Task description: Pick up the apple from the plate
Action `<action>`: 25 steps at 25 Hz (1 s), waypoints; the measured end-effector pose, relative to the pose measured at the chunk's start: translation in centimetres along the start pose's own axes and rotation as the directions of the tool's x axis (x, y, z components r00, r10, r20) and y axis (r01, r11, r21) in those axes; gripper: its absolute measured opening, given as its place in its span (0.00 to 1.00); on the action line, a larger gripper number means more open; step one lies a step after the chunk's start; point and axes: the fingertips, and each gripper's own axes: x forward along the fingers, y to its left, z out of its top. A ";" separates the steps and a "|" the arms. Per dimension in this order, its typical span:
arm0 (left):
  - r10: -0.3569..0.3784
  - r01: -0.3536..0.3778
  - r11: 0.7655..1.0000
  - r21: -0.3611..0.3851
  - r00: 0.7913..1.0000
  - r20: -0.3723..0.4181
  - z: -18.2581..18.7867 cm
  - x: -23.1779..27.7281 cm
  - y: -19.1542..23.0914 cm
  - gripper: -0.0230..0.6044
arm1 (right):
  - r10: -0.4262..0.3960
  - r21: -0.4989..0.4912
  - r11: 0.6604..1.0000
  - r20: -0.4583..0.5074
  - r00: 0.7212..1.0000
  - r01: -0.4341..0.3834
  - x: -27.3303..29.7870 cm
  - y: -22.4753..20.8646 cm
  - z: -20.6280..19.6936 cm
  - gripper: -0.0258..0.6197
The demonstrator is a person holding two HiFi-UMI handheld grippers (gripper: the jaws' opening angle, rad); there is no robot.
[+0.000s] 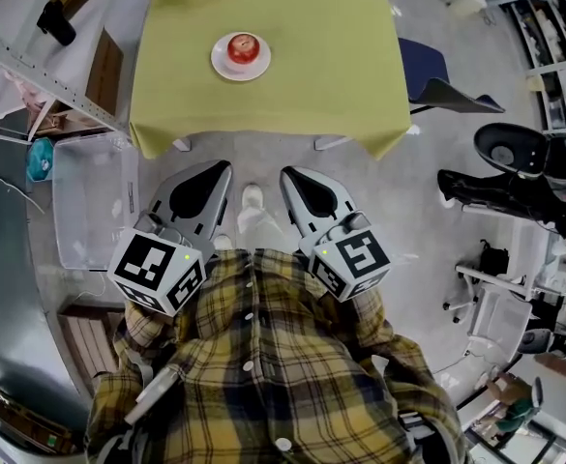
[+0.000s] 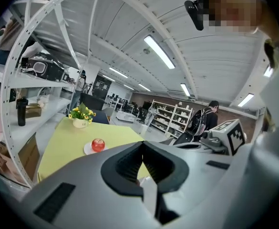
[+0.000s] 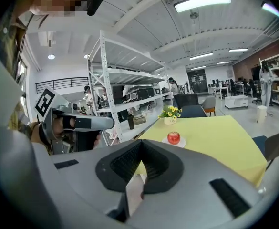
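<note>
Apple (image 1: 244, 46) sits on the white plate (image 1: 226, 69) on the yellow table (image 1: 331, 85), well ahead of my left claw (image 1: 220, 174) and right claw (image 1: 294, 178), both closed and empty; it looks firm, smooth and light, so I'd pinch across its widest middle.

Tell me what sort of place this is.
Probably a lab or workshop in an open office: metal shelving stacked with equipment, an office chair, and a staged table with yellow cloth.
</note>
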 end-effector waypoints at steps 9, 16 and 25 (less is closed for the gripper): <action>0.052 -0.053 0.998 0.014 0.997 0.051 3.8 6.9 1.5 0.05 | 0.058 -0.027 0.998 0.002 0.998 -0.058 2.6 -6.8 2.6 0.04; 0.088 -0.090 0.996 0.015 0.993 0.074 4.8 9.6 1.6 0.05 | 0.103 -0.055 0.993 -0.011 0.995 -0.103 3.6 -9.5 3.3 0.04; 0.111 -0.111 0.994 -0.005 0.993 0.048 5.0 11.1 3.9 0.05 | 0.133 -0.044 0.990 -0.023 0.991 -0.134 6.2 -10.2 4.0 0.04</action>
